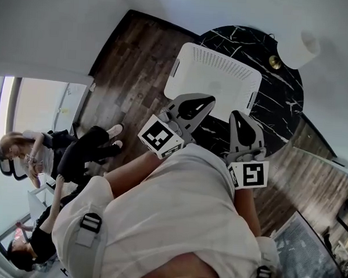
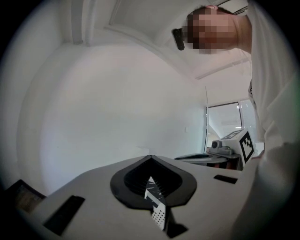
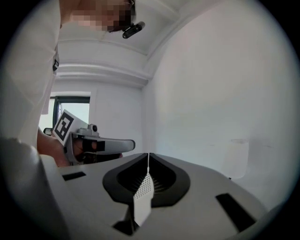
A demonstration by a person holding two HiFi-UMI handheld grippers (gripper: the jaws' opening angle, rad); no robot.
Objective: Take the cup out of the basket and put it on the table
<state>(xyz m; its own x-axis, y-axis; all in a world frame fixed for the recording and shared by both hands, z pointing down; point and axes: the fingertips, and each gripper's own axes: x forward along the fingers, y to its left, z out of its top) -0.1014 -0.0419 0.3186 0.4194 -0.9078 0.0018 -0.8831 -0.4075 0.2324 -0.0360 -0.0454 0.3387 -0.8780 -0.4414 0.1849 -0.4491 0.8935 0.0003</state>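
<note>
A white perforated basket (image 1: 215, 79) stands on the round black marble table (image 1: 281, 94); I see no cup inside it from here. A white cup-like cylinder (image 1: 300, 48) stands on the table's far right, and shows faintly against the wall (image 3: 236, 158) in the right gripper view. Both grippers are held close to the person's body, short of the basket's near edge. My left gripper (image 1: 193, 104) (image 2: 150, 182) is shut with nothing in it. My right gripper (image 1: 240, 120) (image 3: 148, 164) is also shut and empty, and both point toward the white wall.
A small gold object (image 1: 275, 62) sits by the white cylinder. Dark wood floor (image 1: 131, 63) surrounds the table. Seated people (image 1: 74, 153) are at the left. The left gripper (image 3: 101, 145) shows in the right gripper view, and the person's white shirt (image 1: 176, 211) fills the foreground.
</note>
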